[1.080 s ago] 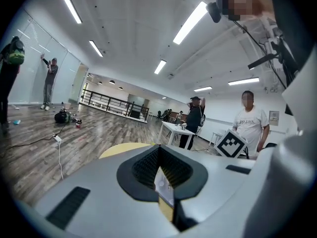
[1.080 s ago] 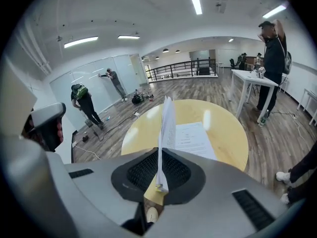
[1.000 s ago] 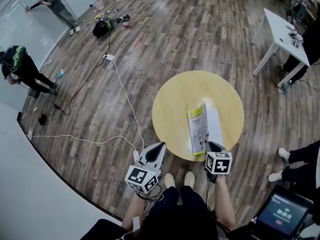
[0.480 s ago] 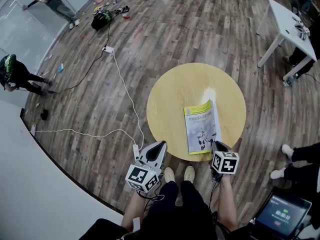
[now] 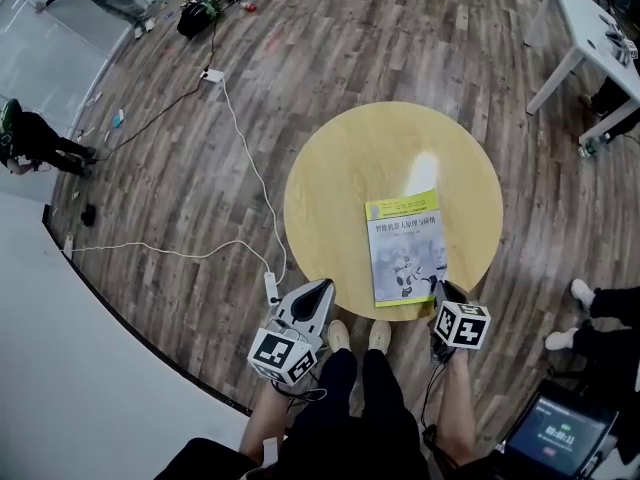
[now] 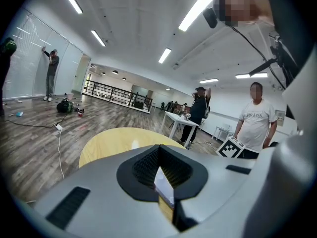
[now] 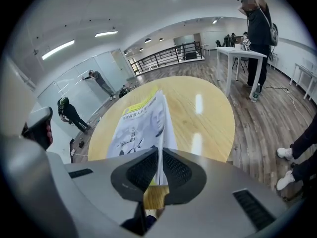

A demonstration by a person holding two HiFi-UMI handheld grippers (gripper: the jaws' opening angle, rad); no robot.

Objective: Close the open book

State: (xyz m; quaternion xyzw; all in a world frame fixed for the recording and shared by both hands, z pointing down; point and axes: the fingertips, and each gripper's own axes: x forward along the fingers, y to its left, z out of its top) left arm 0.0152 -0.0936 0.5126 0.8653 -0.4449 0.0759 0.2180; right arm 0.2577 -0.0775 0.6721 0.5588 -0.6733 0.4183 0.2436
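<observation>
Two hand-held grippers, nearest the body.

Item, left gripper point(image 5: 320, 290): hung just off the near rim of the round table point(image 5: 340, 168). Jaws were drawn together to a slit with nothing between them. Idle.

Item, right gripper point(image 5: 440, 290): sat at the same near edge. Jaws were pinched on the thin near-right corner of the book point(image 5: 403, 248), which stood as a single sheet between the pads in the right gripper view.

Item, book: lay on the near right part of the round table, front cover uppermost. Printed title and picture showed, with no open spread in view. From the head view it read as flat. From the right gripper view the held corner looked slightly lifted off the block of pages, though by how much could not be told.

Progress, as judged: closing was nearly complete, with the cover over and down. Left to do: release the corner so it lies flush, then draw the right gripper clear.

Beyond: a white cable point(image 5: 240, 148) trailed over the wood floor point(image 5: 400, 38). A white table point(image 5: 590, 28) stood at far right. A person point(image 5: 35, 133) was at far left, well apart from the work.
</observation>
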